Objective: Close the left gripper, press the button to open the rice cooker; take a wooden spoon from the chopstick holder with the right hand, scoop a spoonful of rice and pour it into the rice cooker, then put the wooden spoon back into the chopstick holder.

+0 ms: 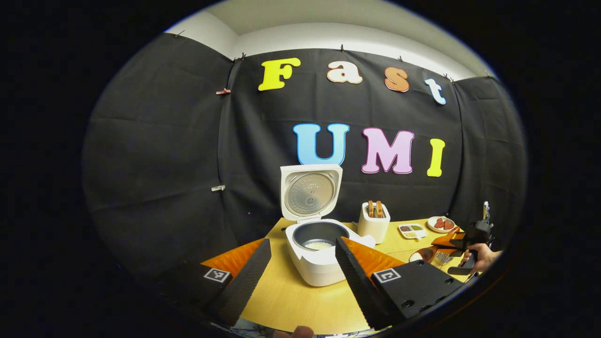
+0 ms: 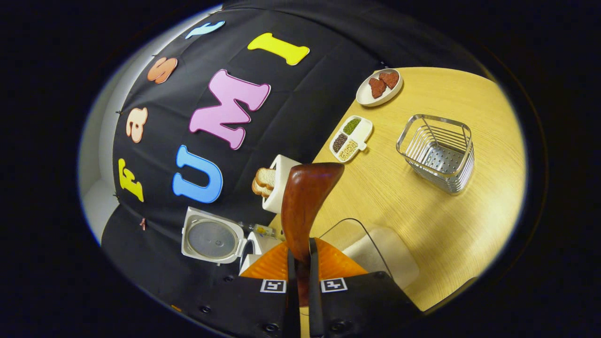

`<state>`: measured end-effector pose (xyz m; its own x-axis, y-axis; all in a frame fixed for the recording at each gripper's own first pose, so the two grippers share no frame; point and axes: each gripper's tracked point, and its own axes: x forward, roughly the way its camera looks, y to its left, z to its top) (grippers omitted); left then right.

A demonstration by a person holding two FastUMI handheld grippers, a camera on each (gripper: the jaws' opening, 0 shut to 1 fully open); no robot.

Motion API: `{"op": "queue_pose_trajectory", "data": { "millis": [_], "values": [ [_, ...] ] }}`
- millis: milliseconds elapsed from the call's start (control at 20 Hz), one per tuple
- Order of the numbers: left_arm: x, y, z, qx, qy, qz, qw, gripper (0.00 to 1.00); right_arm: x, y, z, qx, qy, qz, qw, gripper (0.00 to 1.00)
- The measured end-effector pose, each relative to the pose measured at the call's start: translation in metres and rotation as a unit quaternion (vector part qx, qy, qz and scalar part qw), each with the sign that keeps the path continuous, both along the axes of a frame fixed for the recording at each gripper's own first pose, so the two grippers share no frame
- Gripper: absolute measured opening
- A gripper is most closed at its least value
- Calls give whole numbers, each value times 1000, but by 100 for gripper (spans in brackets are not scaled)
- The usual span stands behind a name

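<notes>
From my left gripper view, I take the rice cooker (image 1: 319, 253) as landmark on the table (image 1: 291, 300): its lid (image 1: 310, 191) stands up behind the pot. The toaster (image 1: 373, 220) sits just right of it, then the divided dish (image 1: 412, 230) and plate (image 1: 441, 224) farther right.

L gripper (image 1: 300, 277) hangs level, fingers spread wide apart, nothing between them. R gripper (image 2: 300, 277) rolled hard onto its side, fingers pinched nearly together on the wooden spoon (image 2: 305, 202) handle. In left gripper view, a hand (image 1: 479, 257) grips the R gripper's handle, far right.
</notes>
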<state>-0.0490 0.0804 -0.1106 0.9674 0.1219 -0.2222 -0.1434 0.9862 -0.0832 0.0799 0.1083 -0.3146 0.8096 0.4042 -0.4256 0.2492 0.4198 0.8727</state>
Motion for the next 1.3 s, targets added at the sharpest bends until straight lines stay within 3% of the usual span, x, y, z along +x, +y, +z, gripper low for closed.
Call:
{"op": "queue_pose_trajectory", "data": {
  "millis": [300, 550, 750, 1050, 1300],
  "values": [
    [-3, -15, -6, -24, 0, -13, 1000, 95, 14, 2, 66, 15, -24, -1, 1000, 12],
    [3, -14, -13, -30, 6, -18, 999, 95, 40, 38, 128, 54, -52, 9, 997, 12],
    [8, 0, -17, -29, 1, -8, 1000, 95, 59, 86, 168, 58, -82, 34, 994, 12],
    [15, 19, -27, -34, 5, 9, 999, 95, 89, 177, 190, 69, -86, 57, 992, 12],
    [15, 39, -36, -27, 15, 20, 999, 95, 115, 246, 177, 2, -98, 81, 992, 12]
  ]
}}
